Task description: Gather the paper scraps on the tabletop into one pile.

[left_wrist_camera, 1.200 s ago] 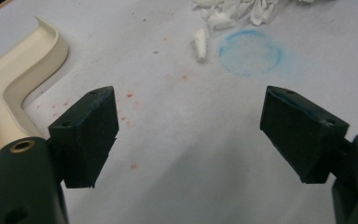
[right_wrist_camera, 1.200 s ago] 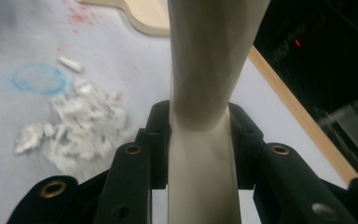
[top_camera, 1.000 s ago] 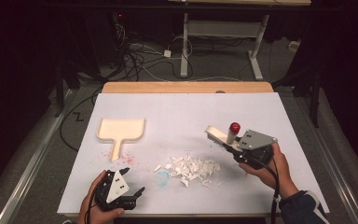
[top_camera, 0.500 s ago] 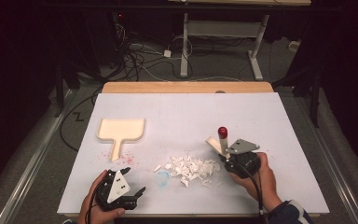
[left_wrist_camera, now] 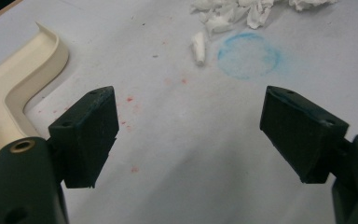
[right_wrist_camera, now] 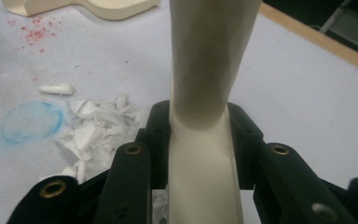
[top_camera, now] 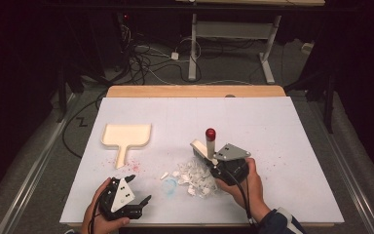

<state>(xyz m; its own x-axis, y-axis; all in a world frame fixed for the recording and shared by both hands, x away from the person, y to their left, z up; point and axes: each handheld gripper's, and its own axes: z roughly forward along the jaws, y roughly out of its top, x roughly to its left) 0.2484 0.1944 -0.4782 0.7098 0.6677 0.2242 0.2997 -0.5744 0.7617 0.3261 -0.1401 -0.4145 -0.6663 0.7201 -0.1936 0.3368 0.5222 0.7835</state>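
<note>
My right gripper (top_camera: 213, 157) is squeezed tight on the handle of a cream brush (right_wrist_camera: 205, 88) with a red tip. The brush stands just above the pile of white paper bits (top_camera: 195, 176), near the front edge of the desk (top_camera: 282, 126). My left gripper (top_camera: 136, 191) is wide open and holds nothing, close to the front left corner. The cream dustpan (top_camera: 125, 136) lies on the left side, apart from the pile.

One dustpan (top_camera: 126, 136), one brush (top_camera: 207, 144)
</note>
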